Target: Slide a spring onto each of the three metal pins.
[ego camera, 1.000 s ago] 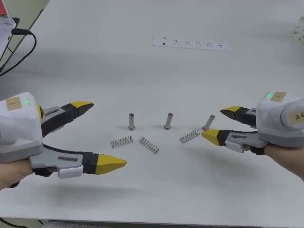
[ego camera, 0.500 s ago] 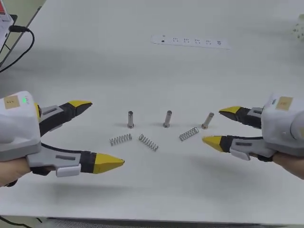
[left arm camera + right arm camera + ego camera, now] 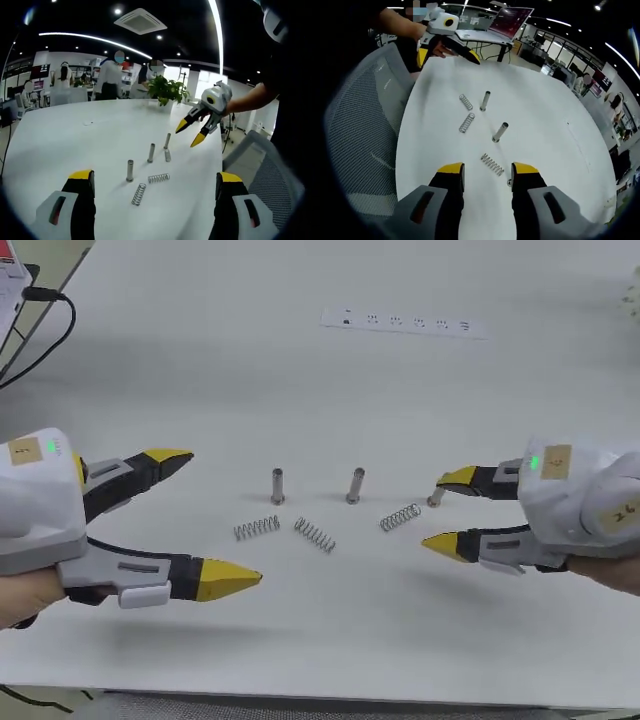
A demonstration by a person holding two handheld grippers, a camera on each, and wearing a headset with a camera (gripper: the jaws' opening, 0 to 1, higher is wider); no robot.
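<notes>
White worktop (image 3: 300,370) stretches wide behind the middle pin (image 3: 355,485); three springs (image 3: 314,534) lie just before it. My left gripper (image 3: 224,517), fingers spread, hangs left of it; my right gripper (image 3: 433,512), fingers spread, right.

Three short silver pins stand in a row on the white surface (image 3: 300,370): left pin (image 3: 277,485), middle pin (image 3: 355,485), right pin (image 3: 436,498). Three thin wire springs lie flat just in front: left spring (image 3: 257,528), middle spring (image 3: 314,533), right spring (image 3: 400,517). Every pin is still bare.
</notes>
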